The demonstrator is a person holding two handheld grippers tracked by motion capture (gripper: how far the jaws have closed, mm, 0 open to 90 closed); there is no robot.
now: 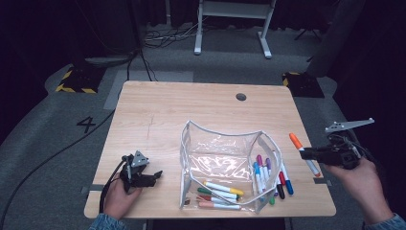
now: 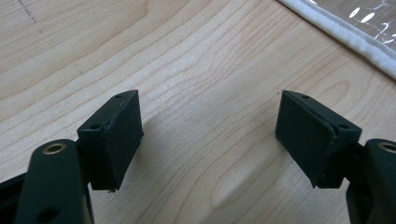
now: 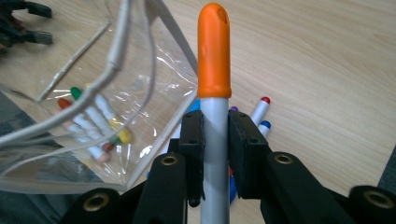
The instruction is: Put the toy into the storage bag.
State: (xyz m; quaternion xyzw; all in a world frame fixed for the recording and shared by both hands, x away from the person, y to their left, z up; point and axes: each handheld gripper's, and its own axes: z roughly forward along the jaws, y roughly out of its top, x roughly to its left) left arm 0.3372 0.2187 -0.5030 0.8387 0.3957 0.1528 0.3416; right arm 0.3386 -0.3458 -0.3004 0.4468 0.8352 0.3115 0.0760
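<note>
One orange-capped marker (image 3: pixel 214 51) in R gripper (image 3: pixel 215 135)

Grey floor (image 1: pixel 43 143) w/ black cables (image 1: pixel 52 155)

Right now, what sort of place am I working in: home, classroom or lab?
Most likely a lab or recording studio, not a home: a lone wooden table on grey carpet, hazard-striped floor weights, a number 4 marked on the floor, loose cables and dark curtains behind.
</note>
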